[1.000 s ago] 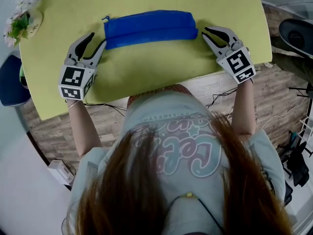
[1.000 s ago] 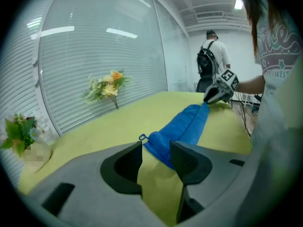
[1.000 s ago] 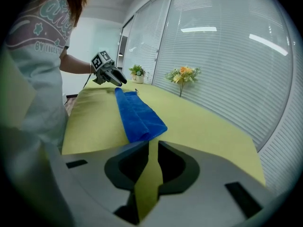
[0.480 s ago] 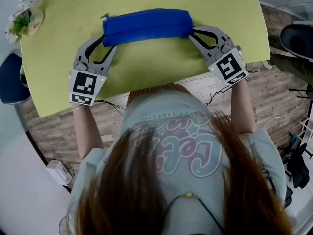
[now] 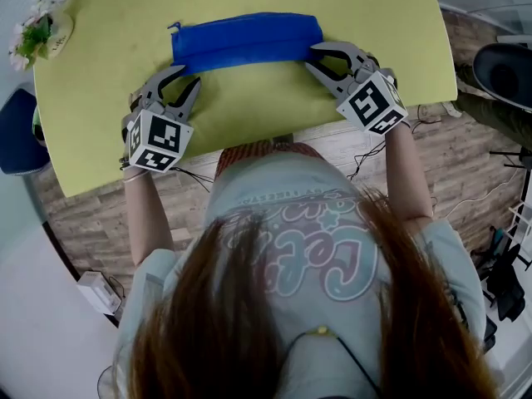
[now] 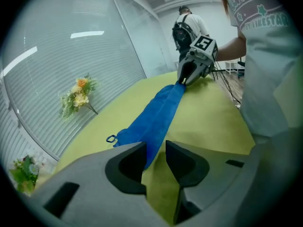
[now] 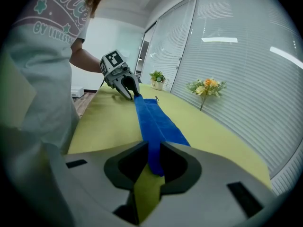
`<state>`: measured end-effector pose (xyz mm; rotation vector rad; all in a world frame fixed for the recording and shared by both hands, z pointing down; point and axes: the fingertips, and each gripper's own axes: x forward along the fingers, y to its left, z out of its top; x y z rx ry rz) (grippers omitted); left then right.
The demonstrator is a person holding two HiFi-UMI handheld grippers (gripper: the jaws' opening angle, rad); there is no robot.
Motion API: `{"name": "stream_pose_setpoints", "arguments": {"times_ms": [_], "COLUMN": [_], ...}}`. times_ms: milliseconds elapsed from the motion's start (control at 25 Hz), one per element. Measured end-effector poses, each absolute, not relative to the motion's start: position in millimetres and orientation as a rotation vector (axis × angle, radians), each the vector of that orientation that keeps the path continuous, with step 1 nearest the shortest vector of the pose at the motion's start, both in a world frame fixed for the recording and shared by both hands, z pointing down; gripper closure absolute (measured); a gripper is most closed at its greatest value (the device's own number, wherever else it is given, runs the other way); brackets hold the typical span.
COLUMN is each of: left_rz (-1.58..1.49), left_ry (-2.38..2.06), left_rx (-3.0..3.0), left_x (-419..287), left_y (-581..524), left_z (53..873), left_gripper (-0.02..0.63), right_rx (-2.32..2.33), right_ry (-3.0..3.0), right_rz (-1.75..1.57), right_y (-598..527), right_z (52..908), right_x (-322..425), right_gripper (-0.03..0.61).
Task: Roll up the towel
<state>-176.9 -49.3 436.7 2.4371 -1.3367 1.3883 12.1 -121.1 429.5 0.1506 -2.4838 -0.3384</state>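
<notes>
— Now, what have the claws got?

— The right claw (image 7: pixel 152 149) is pinched on the near right corner of the blue towel (image 5: pixel 245 40). Its jaws have just eased a little, yet cloth fills the gap between them. The left claw (image 6: pixel 155 148) has just been narrowing but stands apart. The towel's near left corner lies between its jaws, not yet pressed.

— And the towel itself?

— It lies as a long folded band across the far half of the yellow-green table (image 5: pixel 249 115), with a claw at each end and a small loop (image 6: pixel 110 139) at its left end.

— Which step is that?

— Taking hold of the near edge to roll it, by my reading. How much rolling is already done I cannot tell. Next, the left claw has to close on its corner. Then both claws must turn the edge over together and evenly, or the roll will run crooked.

— Any containers?

— None in play. Flowers (image 5: pixel 33 36) sit at the table's far left corner, and what holds them is too small to tell.
</notes>
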Motion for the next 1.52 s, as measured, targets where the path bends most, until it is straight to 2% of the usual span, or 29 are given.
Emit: {"name": "stream_pose_setpoints", "arguments": {"times_ms": [280,680,1080,1520], "left_rz": [1.505,1.542,1.519,1.45], "left_ry": [-1.339,-1.342,-1.369,-1.408], "left_rx": [2.394,2.409,2.395,2.373], "left_x": [-190.3,-194.3,-193.5,-186.2], "left_y": [-58.2,-63.9,-65.1,-42.9], "left_z": [444.4,447.7,447.4,443.7], "left_gripper": [0.488,0.551,0.574,0.575], "right_rx": [0.138,0.146,0.15,0.183], "right_ry": [-2.42,-2.407,-2.415,-2.446], "right_rz": [-0.349,-0.338,-0.343,-0.435], "right_y": [-127.0,-129.7,-131.3,-117.4], "right_z": [441.0,445.9,444.4,436.2], "right_x": [19.0,21.3,24.6,35.1], "right_gripper": [0.492,0.48,0.541,0.548]}}
